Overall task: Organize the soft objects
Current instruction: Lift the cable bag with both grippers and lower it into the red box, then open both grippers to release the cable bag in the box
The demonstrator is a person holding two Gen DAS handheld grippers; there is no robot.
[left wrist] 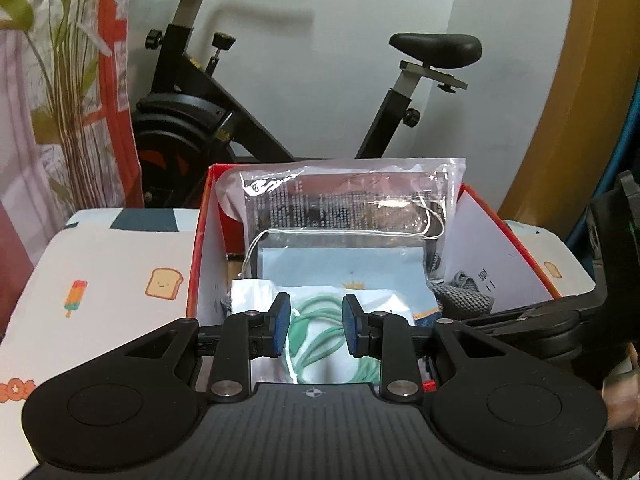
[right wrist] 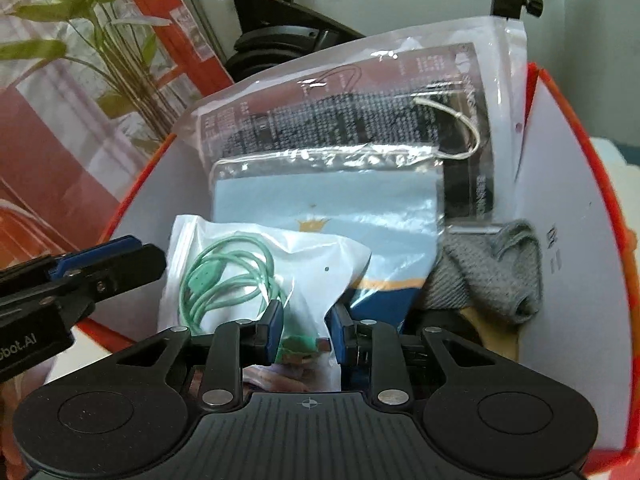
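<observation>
An orange-red cardboard box (right wrist: 576, 168) with white inner walls stands on a worktop (left wrist: 104, 264) covered in a cloth printed with toast and ice lollies, and it already holds most of the soft things: a large clear bag of dark printed fabric (right wrist: 360, 112) leaning against the far wall, a pale blue packet with a crown (right wrist: 332, 204) in front of it, and a grey knitted piece (right wrist: 492, 268) slumped in the right corner. Nearest lies a white pouch holding a coiled green cable (right wrist: 240, 276), tilted over the near left part of the box. The right tongs (right wrist: 304, 338) are narrowed on the near edge of that pouch, and the blue pads seem to pinch the plastic, so I judge them to be grasping it. The left tongs (left wrist: 316, 324) hover just above the same pouch, partly parted, with the cable showing between the pads, which touch nothing. The risk I see is slippage: the plastic is slick and held by one thin edge, so a quick pull could let it slide free or tip onto the worktop. The two tongs are also close together and could knock each other. An exercise bike (left wrist: 224, 120) stands behind the box, and a leafy plant (left wrist: 68, 80) stands far left.
</observation>
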